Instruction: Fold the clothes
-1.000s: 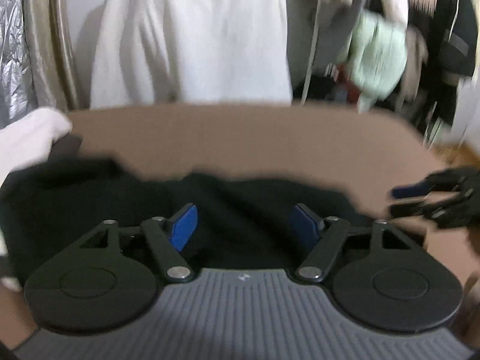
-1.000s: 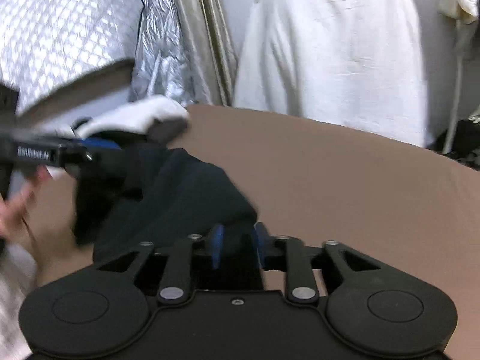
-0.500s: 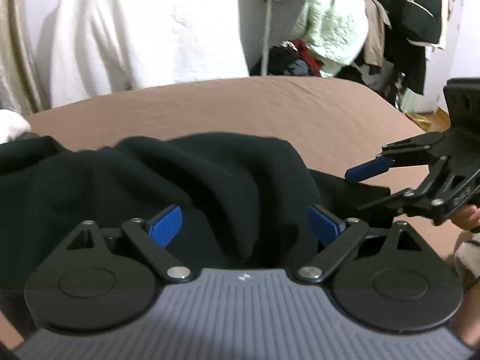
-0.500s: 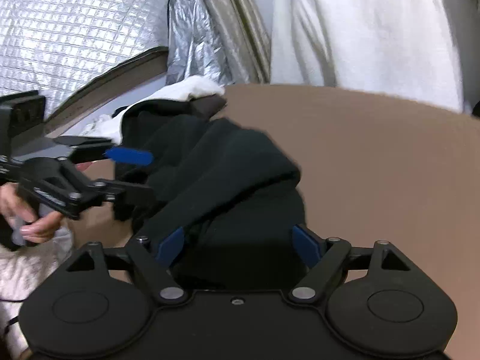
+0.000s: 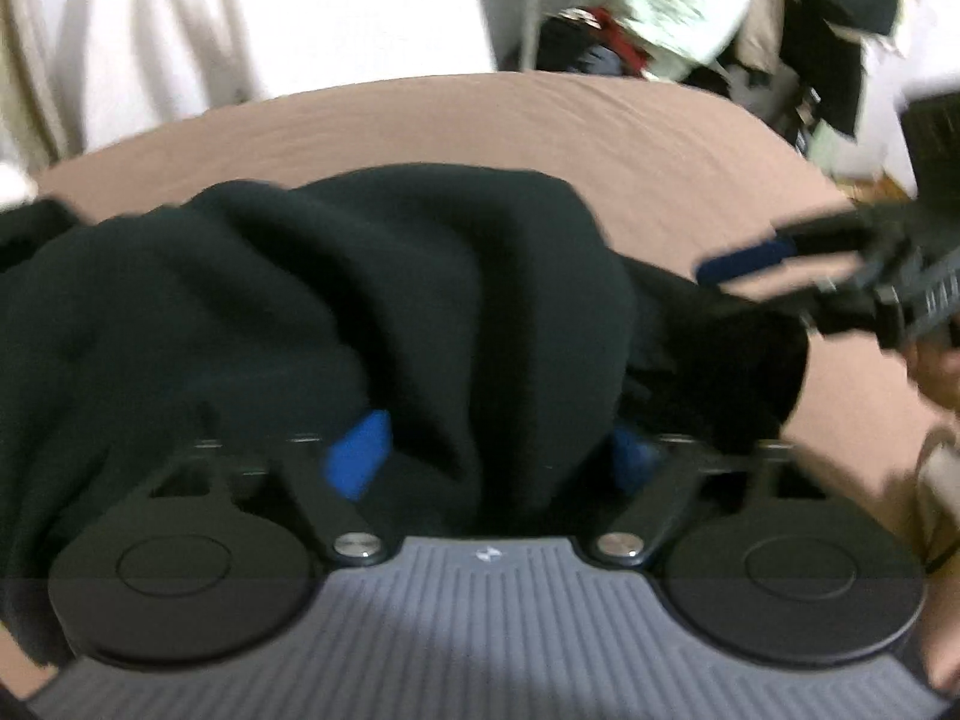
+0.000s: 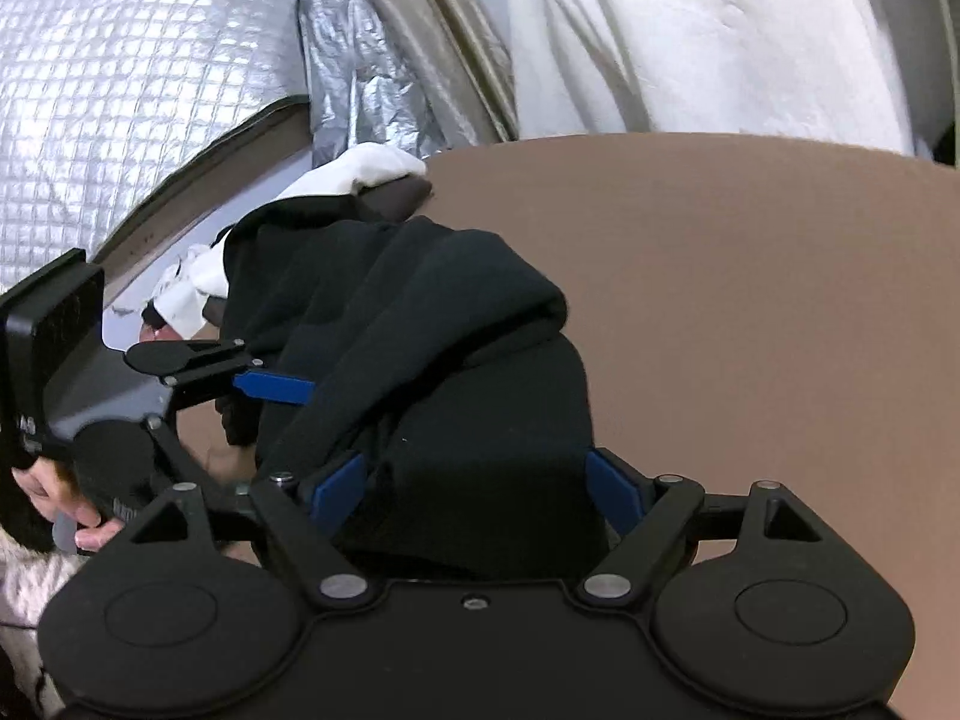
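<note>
A black garment lies bunched in thick rolls and folds on a brown surface, near the edge closest to the cameras and toward the surface's left end as the right wrist view shows it. The right gripper has its jaws spread wide, one blue pad on either side of the near lump of cloth, with the fabric sitting between them but not pinched. The left gripper reaches in from the left of that view, a person's hand wrapped around its grip; its jaws are also apart, the upper blue finger lying against the side of the garment. In the left wrist view, which is blurred, the black garment fills the gap between the left gripper's wide jaws and drapes partly over the blue pads, while the right gripper enters from the right edge with its jaws open at the far end of the cloth. Beyond the garment, at the back left corner of the surface, sits a white cloth. Behind it hang a quilted silver sheet and a large white fabric; the left wrist view also shows a heap of assorted clothes beyond the surface's far right.
</note>
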Motion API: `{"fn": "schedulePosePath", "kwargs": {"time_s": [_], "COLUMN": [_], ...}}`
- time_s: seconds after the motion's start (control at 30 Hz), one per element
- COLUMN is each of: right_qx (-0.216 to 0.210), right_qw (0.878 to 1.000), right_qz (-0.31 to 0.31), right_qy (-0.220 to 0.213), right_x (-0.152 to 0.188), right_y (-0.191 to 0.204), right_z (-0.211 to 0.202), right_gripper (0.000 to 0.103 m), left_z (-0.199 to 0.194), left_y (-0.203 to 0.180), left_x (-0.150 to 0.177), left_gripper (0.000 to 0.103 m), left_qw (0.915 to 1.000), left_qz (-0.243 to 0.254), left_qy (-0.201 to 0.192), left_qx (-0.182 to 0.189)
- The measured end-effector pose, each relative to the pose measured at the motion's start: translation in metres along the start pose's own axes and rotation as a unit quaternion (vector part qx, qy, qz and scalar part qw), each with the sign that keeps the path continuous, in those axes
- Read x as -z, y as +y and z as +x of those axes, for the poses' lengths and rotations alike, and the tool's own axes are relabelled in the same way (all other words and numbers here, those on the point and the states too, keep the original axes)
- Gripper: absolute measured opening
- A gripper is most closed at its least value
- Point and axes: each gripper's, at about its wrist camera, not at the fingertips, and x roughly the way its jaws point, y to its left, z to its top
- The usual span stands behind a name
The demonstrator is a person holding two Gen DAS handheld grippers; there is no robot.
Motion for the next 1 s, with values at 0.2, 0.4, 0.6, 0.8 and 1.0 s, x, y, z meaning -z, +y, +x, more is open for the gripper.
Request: {"fn": "schedulePosePath", "kwargs": {"time_s": [0.2, 0.4, 0.6, 0.8, 1.0], "right_qx": [0.020, 0.051, -0.009, -0.052, -0.004], "right_qw": [1.000, 0.997, 0.994, 0.994, 0.994], "right_qz": [0.018, 0.042, 0.102, 0.064, 0.059], "right_qy": [0.015, 0.034, 0.035, 0.076, 0.092], "right_x": [0.003, 0.007, 0.009, 0.022, 0.043], "right_y": [-0.009, -0.019, -0.027, 0.004, 0.021], "right_z": [0.003, 0.008, 0.005, 0.020, 0.057], "right_gripper": [0.084, 0.084, 0.085, 0.089, 0.090], "left_z": [-0.037, -0.054, -0.047, -0.035, -0.023], "left_y": [0.025, 0.055, 0.075, 0.072, 0.071], "left_x": [0.001, 0.000, 0.004, 0.007, 0.009], "left_gripper": [0.012, 0.024, 0.054, 0.054, 0.045], "left_qw": [0.9958, 0.9788, 0.9808, 0.9921, 0.9957], "left_qz": [-0.018, -0.035, -0.083, -0.061, -0.061], "left_qy": [-0.026, -0.044, -0.002, 0.012, 0.007], "left_qx": [-0.086, -0.197, -0.176, -0.109, -0.069]}}
